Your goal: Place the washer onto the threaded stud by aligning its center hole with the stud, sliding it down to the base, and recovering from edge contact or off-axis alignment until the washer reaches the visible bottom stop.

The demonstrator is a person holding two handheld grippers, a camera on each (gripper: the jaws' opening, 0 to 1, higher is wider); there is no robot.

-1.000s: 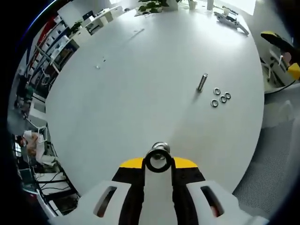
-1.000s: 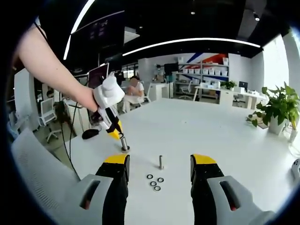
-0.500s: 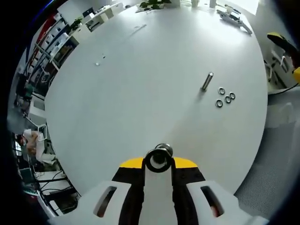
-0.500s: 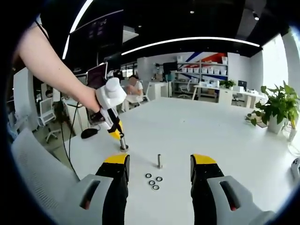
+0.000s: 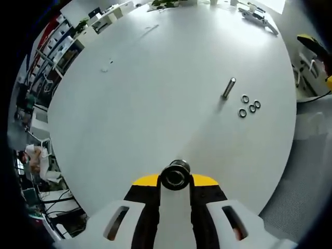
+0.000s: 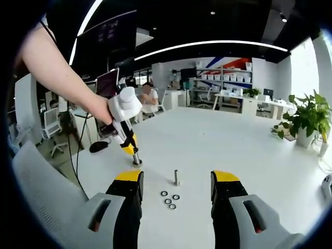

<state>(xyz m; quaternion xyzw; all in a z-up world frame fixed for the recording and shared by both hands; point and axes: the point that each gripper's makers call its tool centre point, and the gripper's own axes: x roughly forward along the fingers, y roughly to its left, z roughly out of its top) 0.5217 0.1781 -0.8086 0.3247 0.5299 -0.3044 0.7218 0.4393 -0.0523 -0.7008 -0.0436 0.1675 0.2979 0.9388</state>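
The left gripper (image 6: 136,157) was clenched on a short metal cylinder (image 5: 175,175) standing on the white table (image 5: 155,93). The right gripper (image 6: 176,182) hung released above three small steel washers (image 6: 170,201) lying just beside the upright threaded stud (image 6: 176,177).

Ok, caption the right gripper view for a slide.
Open right tool faces upright stud and three washers on white table.

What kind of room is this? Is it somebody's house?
Probably not a house. It looks like an open office or workshop: shelves of bins, desks with monitors, long ceiling light strips, and a big white table.
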